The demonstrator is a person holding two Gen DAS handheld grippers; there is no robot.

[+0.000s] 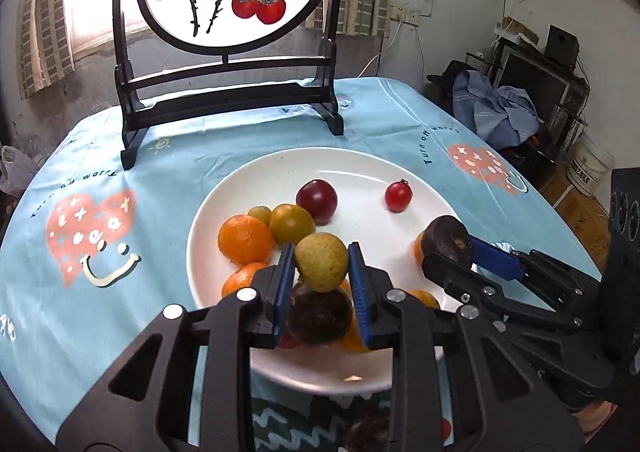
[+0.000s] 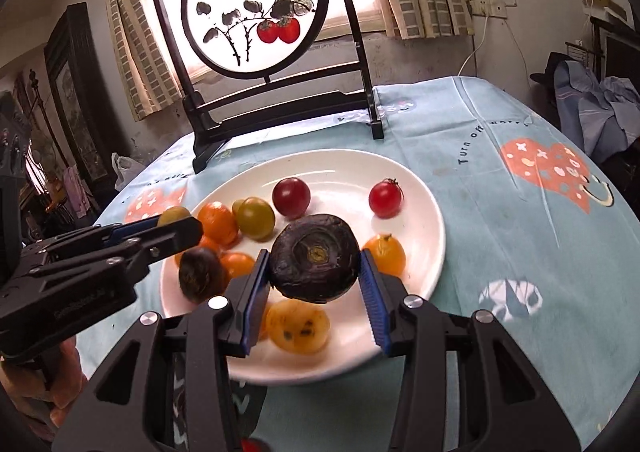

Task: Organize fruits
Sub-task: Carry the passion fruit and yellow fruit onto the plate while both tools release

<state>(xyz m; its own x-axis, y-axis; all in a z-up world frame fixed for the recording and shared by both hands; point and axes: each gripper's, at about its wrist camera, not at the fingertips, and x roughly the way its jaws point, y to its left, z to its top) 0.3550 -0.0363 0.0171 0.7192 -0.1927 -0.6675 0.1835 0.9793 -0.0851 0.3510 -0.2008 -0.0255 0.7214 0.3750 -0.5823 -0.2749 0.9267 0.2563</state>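
With the left gripper (image 1: 322, 266) squeezing a yellow-green fruit (image 1: 321, 261) and the right gripper (image 2: 314, 280) squeezing a dark water chestnut (image 2: 314, 262) above the plate (image 2: 424, 212), lower both slowly onto bare spots.

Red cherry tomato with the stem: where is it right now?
In both wrist views the red cherry tomato lies alone on the plate's far right, right of the dark red plum, beyond the right gripper.

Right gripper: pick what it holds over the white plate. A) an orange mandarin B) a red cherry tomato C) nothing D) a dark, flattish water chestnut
D: the right gripper has its blue pads on either side of the dark water chestnut above the white plate; the red cherry tomato lies free.
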